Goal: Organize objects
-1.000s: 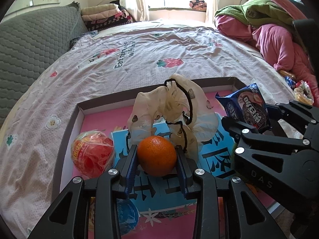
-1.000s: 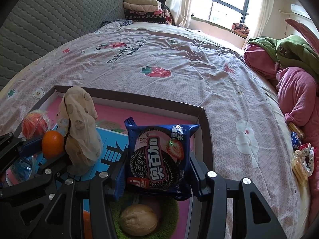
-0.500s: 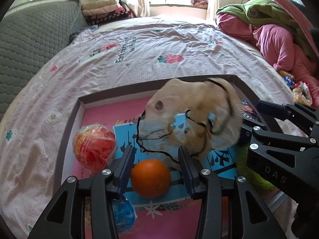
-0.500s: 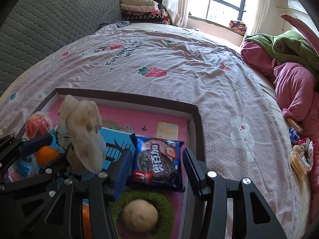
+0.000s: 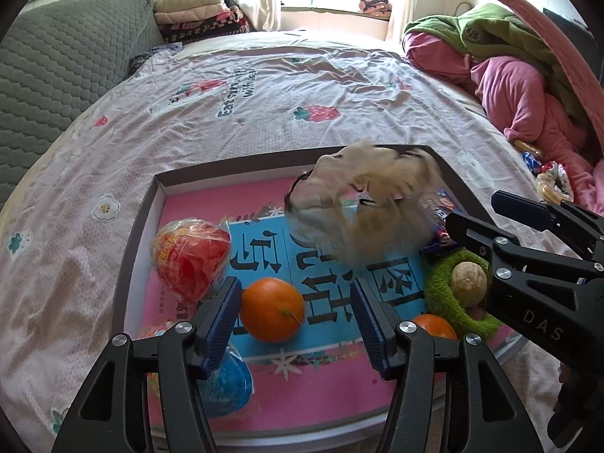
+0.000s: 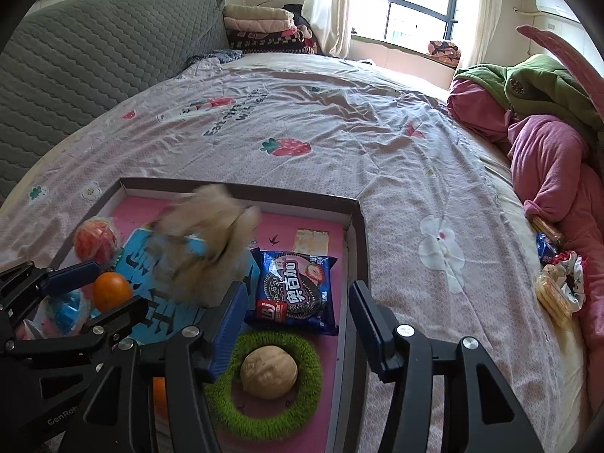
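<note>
A shallow box (image 5: 241, 164) with a pink floor lies on the bed. My left gripper (image 5: 294, 321) is open; an orange (image 5: 271, 314) lies on the box floor between its fingers, free. My right gripper (image 6: 296, 321) is open above the box's right side; a blue cookie packet (image 6: 292, 287) lies flat just ahead of it. The orange also shows in the right wrist view (image 6: 112, 290). A beige, motion-blurred cloth mask with black cords (image 5: 362, 211) is in the air over the box middle, also in the right wrist view (image 6: 205, 245).
In the box are a red wrapped ball (image 5: 188, 255), a blue wrapped ball (image 5: 226, 387), a green fuzzy ring (image 6: 264, 377) holding a walnut (image 6: 268, 372), a second orange (image 5: 434, 326) and a small yellow packet (image 6: 311, 241). Pink and green clothes (image 6: 547, 120) pile at right.
Both grippers opened and drew back: the orange and the cookie packet were let go and now lie in the box. The cloth mask swung to the right.
</note>
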`<state>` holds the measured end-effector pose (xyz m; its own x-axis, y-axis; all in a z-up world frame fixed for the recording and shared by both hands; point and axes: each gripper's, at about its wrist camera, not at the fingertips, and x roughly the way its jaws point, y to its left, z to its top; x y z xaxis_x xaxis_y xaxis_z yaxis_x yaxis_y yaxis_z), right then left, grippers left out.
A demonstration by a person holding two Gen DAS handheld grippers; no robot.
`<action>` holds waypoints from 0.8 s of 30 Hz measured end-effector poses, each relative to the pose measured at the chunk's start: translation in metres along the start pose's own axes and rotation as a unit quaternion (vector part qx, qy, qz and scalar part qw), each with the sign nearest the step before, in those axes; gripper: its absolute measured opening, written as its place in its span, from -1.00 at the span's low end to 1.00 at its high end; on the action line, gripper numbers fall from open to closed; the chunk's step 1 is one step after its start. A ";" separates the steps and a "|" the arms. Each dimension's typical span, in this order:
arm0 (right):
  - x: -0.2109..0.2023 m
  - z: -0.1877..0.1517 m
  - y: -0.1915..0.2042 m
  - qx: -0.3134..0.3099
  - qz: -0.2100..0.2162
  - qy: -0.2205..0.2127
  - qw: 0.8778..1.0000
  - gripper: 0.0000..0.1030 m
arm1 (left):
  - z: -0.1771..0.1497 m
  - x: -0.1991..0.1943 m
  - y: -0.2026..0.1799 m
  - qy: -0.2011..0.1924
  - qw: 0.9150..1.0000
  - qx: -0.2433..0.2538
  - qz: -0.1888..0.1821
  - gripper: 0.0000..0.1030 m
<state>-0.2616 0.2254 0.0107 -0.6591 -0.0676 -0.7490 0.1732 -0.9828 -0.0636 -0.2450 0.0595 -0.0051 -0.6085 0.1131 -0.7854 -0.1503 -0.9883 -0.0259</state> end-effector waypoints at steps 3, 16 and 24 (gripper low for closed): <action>-0.008 0.000 0.001 -0.001 -0.002 -0.005 1.000 0.08 | -0.001 -0.006 0.001 -0.002 1.000 -0.003 0.000 0.21; -0.051 0.005 0.007 -0.001 0.003 -0.035 0.999 0.21 | 0.006 -0.059 0.006 -0.040 0.999 -0.018 0.005 0.38; -0.086 0.010 0.013 -0.004 0.003 -0.062 0.998 0.27 | 0.014 -0.101 0.017 -0.071 0.997 -0.025 0.013 0.44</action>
<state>-0.2095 0.2164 0.0808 -0.7430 -0.0955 -0.6625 0.1839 -0.9808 -0.0648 -0.1970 0.0332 0.0830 -0.7157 0.0980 -0.6915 -0.0965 -0.9945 -0.0411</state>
